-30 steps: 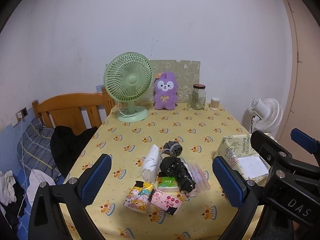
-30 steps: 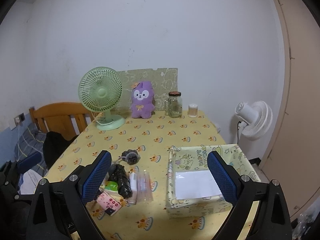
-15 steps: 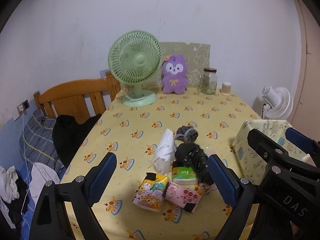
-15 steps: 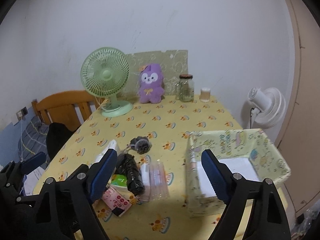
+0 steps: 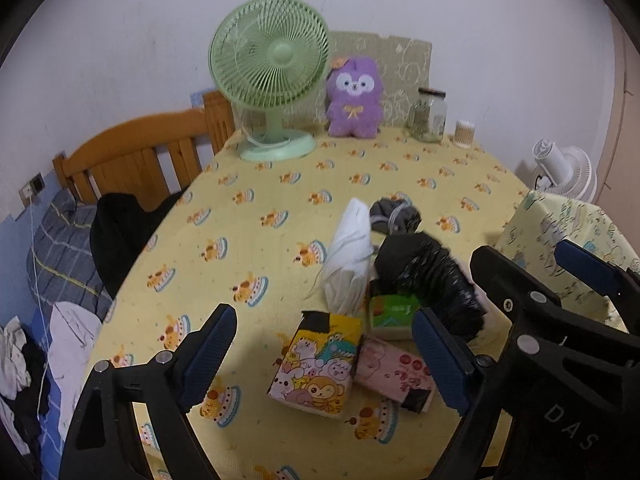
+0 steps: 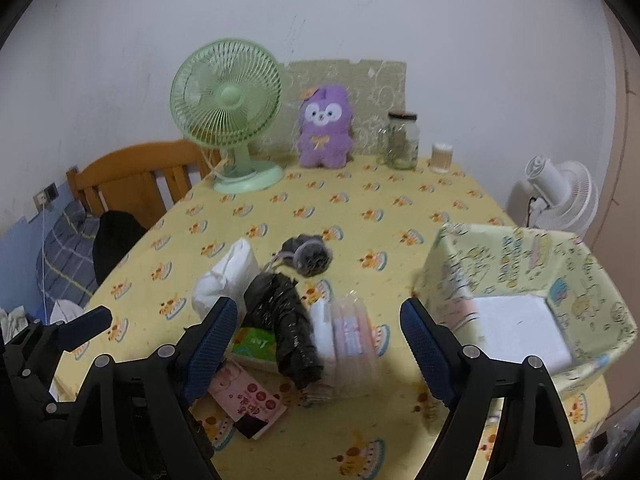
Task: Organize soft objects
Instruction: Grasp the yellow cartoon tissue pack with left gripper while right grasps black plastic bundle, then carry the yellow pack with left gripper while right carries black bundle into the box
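A pile of soft things lies near the table's front: a cartoon-print tissue pack, a pink pack, a green pack, a white bundle, a black crinkled bundle and a grey ball. My left gripper is open above the cartoon pack, holding nothing. My right gripper is open above the black bundle and clear wrapped packs. A yellow fabric basket stands to the right.
A green desk fan, a purple plush, a glass jar and a small cup stand along the back edge. A wooden chair and bedding are left; a white floor fan is right.
Both grippers have moved forward and tilted down toward the pile, which now looks larger and closer. Both stay open. The objects have not moved.
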`<state>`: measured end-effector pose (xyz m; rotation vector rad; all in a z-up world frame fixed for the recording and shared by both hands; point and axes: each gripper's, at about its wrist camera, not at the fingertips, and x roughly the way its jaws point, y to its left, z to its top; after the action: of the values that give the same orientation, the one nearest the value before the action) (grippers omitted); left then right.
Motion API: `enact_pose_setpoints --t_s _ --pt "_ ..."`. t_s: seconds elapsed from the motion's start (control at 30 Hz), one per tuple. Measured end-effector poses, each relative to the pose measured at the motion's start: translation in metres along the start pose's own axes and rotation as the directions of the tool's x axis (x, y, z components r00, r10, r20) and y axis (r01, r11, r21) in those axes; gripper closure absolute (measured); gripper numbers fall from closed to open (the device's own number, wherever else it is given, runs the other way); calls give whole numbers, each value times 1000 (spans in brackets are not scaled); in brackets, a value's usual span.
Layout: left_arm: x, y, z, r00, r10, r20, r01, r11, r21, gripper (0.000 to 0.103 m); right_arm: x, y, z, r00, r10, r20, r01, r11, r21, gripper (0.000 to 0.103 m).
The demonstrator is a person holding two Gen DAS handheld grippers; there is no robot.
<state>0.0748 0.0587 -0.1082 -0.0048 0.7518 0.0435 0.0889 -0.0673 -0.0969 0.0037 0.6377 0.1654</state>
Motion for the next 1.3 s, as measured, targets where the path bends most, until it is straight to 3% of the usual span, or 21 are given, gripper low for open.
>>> enact_pose_setpoints --t_s 0.13,0.3,0.53,0.57,0.7,0.8,1.3 --pt "17 5 -5 999 -9 -46 8 1000 -15 16 18 7 -5 999 11 -45 -12 1000 -19 24" --pt "39 9 -14 994 -16 -104 12 999 -44 19 42 13 -13 993 15 -115 -20 999 -45 36" --pt "57 12 -21 987 -28 -155 18 998 -63 24 59 15 -19 988 28 -155 -33 999 -28 41" --pt "57 13 -22 988 -37 -151 26 997 -73 25 62 16 -20 987 28 -161 -34 999 -31 45" --pt "57 10 -21 988 -63 -143 53 996 -73 43 69 16 -23 981 45 -188 -49 999 -17 60" --pt "56 7 -19 988 -62 -140 55 997 -57 51 70 15 -23 980 43 -193 -47 999 -15 73" --pt "21 -6 0 998 -27 -53 27 1000 -9 53 40 9 -3 988 97 -124 -96 995 8 76"
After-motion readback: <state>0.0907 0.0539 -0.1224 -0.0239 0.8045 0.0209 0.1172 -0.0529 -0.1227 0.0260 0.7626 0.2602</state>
